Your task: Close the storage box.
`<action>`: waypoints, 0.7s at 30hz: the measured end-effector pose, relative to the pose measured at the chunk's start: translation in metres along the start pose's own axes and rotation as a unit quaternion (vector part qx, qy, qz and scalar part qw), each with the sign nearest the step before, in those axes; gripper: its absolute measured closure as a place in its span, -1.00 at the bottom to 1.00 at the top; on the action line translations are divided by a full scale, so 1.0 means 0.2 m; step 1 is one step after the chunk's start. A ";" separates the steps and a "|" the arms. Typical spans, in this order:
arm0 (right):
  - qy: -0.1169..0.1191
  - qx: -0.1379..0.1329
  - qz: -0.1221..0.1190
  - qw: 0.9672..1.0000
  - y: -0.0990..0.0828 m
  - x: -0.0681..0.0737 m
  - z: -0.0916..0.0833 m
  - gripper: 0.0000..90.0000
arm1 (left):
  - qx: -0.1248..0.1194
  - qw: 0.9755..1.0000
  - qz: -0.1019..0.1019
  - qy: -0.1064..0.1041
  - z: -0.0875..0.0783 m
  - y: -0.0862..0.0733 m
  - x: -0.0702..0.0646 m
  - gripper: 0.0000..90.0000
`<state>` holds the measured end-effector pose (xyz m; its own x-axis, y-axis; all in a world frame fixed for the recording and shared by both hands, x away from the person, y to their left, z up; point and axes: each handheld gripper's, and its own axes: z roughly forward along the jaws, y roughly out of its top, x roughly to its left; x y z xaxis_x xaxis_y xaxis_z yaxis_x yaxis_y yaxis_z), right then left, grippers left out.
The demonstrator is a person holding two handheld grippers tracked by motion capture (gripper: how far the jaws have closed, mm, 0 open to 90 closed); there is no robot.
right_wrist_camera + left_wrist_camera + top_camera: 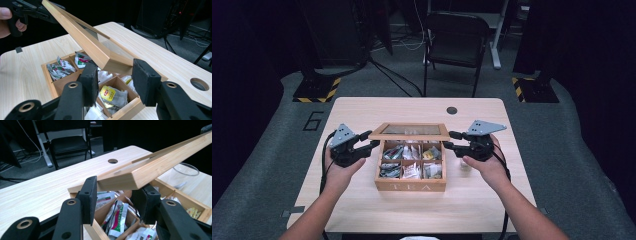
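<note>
Between my two hands, low in the middle of the high view, sits the wooden tea box [410, 185], its compartments stuffed with tea bags [411, 161]. My left gripper [366, 140], at centre left, has its jaws set around the left corner of the glass-paned lid [409, 132]; in the left gripper view the pads [89, 195] flank that corner, one against the wood, though I cannot tell whether the other presses. My right gripper [450, 140], at centre right, stands spread about the lid's right corner, and the right gripper view shows a gap between pad and wood on one side. The lid hangs tilted above the box, raised off the compartments.

A clear glass [185, 173] stands just beside the box, at the right of the left gripper view.

Everything rests on a pale wood table [362, 200] with a round cable hole [452, 110] near its far edge. Beyond it the grey floor [272, 165] carries a painted number at upper left, striped stand bases [318, 90] on both sides, loose cables, and a black chair [456, 42] at the top centre against a dark room.
</note>
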<state>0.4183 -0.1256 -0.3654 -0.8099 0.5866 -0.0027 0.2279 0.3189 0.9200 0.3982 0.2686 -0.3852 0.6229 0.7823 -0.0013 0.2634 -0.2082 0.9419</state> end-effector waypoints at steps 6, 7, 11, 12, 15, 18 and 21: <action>-0.005 0.000 -0.010 1.000 -0.04 0.03 0.00 0.24 | 0.001 1.000 0.001 -0.002 -0.02 -0.05 -0.02 0.25; -0.006 0.002 -0.008 1.000 -0.05 0.04 0.00 0.23 | 0.001 1.000 0.004 -0.001 -0.02 -0.06 -0.02 0.25; -0.008 0.000 -0.014 1.000 -0.09 0.06 0.00 0.23 | 0.000 1.000 0.005 -0.003 -0.03 -0.09 -0.04 0.25; -0.010 0.000 -0.014 1.000 -0.10 0.06 0.00 0.23 | -0.003 1.000 0.007 -0.003 -0.03 -0.10 -0.04 0.25; -0.012 -0.005 -0.013 1.000 -0.12 0.08 0.00 0.23 | -0.002 1.000 0.007 -0.003 -0.04 -0.12 -0.05 0.25; -0.014 -0.008 -0.011 1.000 -0.14 0.09 0.00 0.23 | -0.004 1.000 0.006 -0.003 -0.04 -0.14 -0.06 0.25; -0.011 -0.007 -0.003 1.000 -0.17 0.09 0.00 0.21 | -0.008 1.000 0.005 -0.003 -0.04 -0.16 -0.06 0.25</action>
<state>0.3953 -0.1252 -0.3963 -0.7988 0.6013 -0.0164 0.2160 0.3122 0.9251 0.3758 0.2707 -0.4127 0.6298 0.7768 0.0057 0.2455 -0.2060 0.9472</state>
